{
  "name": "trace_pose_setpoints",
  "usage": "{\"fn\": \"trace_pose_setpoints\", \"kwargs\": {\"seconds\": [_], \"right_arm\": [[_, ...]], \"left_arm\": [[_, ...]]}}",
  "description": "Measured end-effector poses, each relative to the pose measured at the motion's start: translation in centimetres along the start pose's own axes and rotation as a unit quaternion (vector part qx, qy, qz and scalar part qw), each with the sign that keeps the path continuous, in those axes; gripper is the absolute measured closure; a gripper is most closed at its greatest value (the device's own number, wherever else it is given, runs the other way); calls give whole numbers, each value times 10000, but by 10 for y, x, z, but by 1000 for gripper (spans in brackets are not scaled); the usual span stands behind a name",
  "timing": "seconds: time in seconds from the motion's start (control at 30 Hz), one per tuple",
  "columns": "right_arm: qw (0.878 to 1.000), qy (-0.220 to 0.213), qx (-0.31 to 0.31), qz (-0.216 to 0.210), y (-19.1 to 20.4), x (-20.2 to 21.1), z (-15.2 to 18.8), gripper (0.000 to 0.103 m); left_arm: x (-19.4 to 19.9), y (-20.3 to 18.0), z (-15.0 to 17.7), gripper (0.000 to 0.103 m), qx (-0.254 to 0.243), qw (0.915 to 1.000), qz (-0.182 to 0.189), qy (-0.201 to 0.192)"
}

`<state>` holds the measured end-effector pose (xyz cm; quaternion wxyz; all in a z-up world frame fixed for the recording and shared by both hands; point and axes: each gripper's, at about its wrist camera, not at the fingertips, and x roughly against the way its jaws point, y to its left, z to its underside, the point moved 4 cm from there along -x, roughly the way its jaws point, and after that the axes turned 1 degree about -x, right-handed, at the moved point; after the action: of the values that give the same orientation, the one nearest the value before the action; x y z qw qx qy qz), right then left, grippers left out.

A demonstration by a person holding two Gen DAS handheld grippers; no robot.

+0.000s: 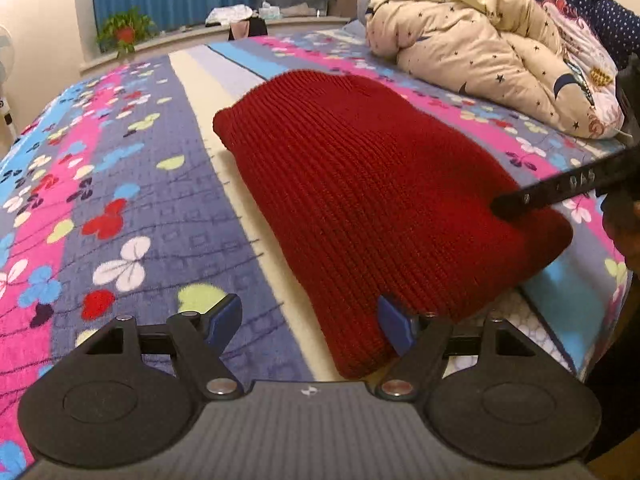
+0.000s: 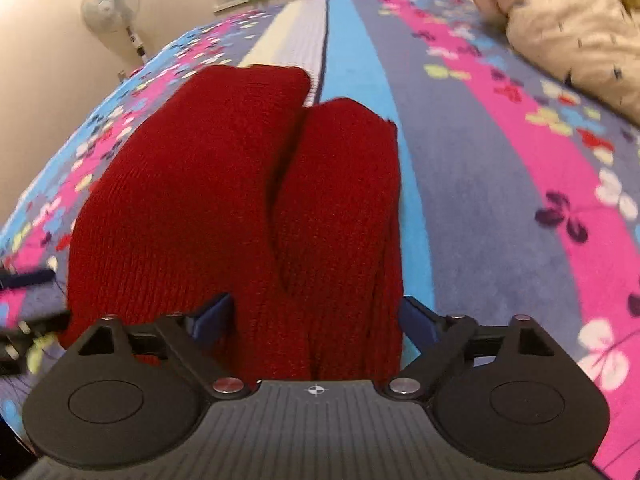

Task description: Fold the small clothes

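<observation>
Red knit hat (image 2: 240,208) betw. right fingers (image 2: 416,316), spread; left fingers (image 1: 224,316) spread, beside hat.

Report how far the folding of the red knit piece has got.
Done: the red knit piece lies on the floral bedspread and already looks doubled over, two lobes meeting at a crease in the right wrist view. In hand: the right tool sits open with the knit bunched between its fingers; the left tool is open at the near edge. Left: whether another fold follows is unclear.

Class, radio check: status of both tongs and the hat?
Left tongs open at red knit hat edge. Right tongs open, astride hat. Nothing in the way.
</observation>
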<state>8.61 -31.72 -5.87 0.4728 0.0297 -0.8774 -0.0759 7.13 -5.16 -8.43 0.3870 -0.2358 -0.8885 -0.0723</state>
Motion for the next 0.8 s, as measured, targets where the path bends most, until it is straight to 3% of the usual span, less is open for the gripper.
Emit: {"fn": "trace_pose_setpoints", "kwargs": {"seconds": [0.1,0.2,0.27,0.37,0.5,0.67,0.77,0.8], "right_arm": [[9995,93,-306,-74,-4,-5,-2,9],[9984,161,-535,-124,-6,-11,-1,8],[9977,204,-620,-157,-6,-15,-2,6],[9975,234,-655,-158,-5,-19,-3,5],[9968,256,-725,-200,-6,-21,-2,5],[9967,244,-734,-237,-8,-21,0,6],[9969,182,-708,-292,-7,-19,-3,15],[9971,145,-671,-324,-5,-17,-3,23]], "left_arm": [[8,11,-9,23,289,9994,166,-7],[20,28,-30,14,840,9956,316,-270],[17,45,-47,11,1292,9904,306,-381],[-8,63,-68,9,1830,9819,444,-202],[-62,82,-73,4,2735,9570,923,282],[-100,88,-68,0,3475,9249,1505,331],[-117,87,-69,0,3724,9104,1760,397],[-122,87,-71,1,3771,9074,1809,421]]}}
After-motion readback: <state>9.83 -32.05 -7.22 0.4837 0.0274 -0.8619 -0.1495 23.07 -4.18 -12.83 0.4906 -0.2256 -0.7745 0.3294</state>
